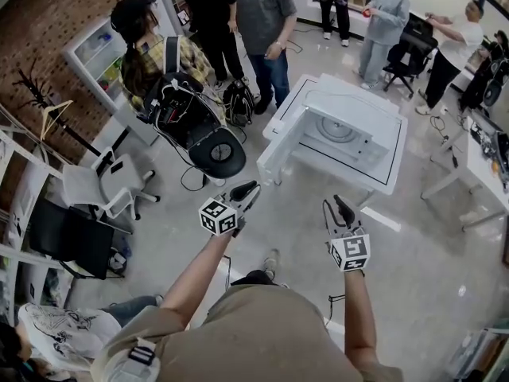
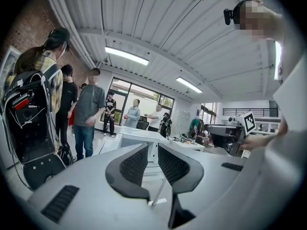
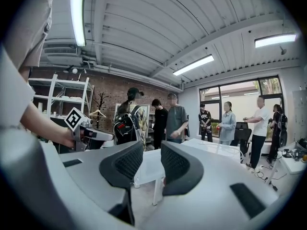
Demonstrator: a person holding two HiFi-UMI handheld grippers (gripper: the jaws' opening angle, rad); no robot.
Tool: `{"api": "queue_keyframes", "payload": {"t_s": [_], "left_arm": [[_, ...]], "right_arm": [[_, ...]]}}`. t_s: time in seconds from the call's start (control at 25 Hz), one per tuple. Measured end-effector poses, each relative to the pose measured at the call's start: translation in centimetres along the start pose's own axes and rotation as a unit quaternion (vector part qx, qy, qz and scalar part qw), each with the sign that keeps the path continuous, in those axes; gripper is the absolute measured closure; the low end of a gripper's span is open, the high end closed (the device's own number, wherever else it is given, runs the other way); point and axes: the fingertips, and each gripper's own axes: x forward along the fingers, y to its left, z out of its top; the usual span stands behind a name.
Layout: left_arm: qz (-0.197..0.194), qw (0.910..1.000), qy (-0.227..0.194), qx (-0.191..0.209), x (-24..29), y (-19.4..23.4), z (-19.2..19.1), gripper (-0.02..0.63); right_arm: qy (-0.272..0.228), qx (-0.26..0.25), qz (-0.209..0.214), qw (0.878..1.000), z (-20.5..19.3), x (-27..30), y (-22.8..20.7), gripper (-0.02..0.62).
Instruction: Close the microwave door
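- Left gripper (image 1: pixel 248 189): lower centre of head view, fingers slightly apart, narrow gap, nothing between.
- Right gripper (image 1: pixel 340 207): just right of it, fingers also apart, empty.
- Both point toward white table (image 1: pixel 391 159) at upper centre-right, well apart from it.
- White microwave (image 1: pixel 338 130): on table top; door position unclear from above.
- Person with black backpack (image 1: pixel 179 94): upper left, 2 others standing beside.

Person (image 1: pixel 147 50) with black backpack (image 1: pixel 179 110) near white shelf (image 1: pixel 95 50); white chair (image 1: pixel 95 185) by brick wall (image 1: pixel 48 22); bystanders (image 1: pixel 266 22) grouped beyond.
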Motion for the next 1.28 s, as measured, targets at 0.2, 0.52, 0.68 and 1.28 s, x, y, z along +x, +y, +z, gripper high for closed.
{"api": "queue_keyframes", "payload": {"t_s": [0.2,0.52,0.68,1.28], "left_arm": [[0.000,0.9999,0.010,-0.004,1.5,3.7,-0.7,0.538],[-0.010,0.9987,0.050,-0.004,4.6,8.9,-3.6,0.503],[-0.026,0.9968,0.075,-0.004,5.9,11.0,-5.6,0.483],[-0.038,0.9916,0.123,-0.010,8.9,14.9,-9.7,0.466]], "right_arm": [[0.005,-0.003,0.000,1.000,0.1,3.4,-0.4,0.479],[0.019,-0.003,-0.007,1.000,-0.2,7.9,-1.1,0.479],[0.025,-0.001,-0.020,0.999,-0.6,9.5,-1.2,0.479],[0.047,0.013,-0.058,0.997,-2.3,10.6,-1.4,0.479]]}}
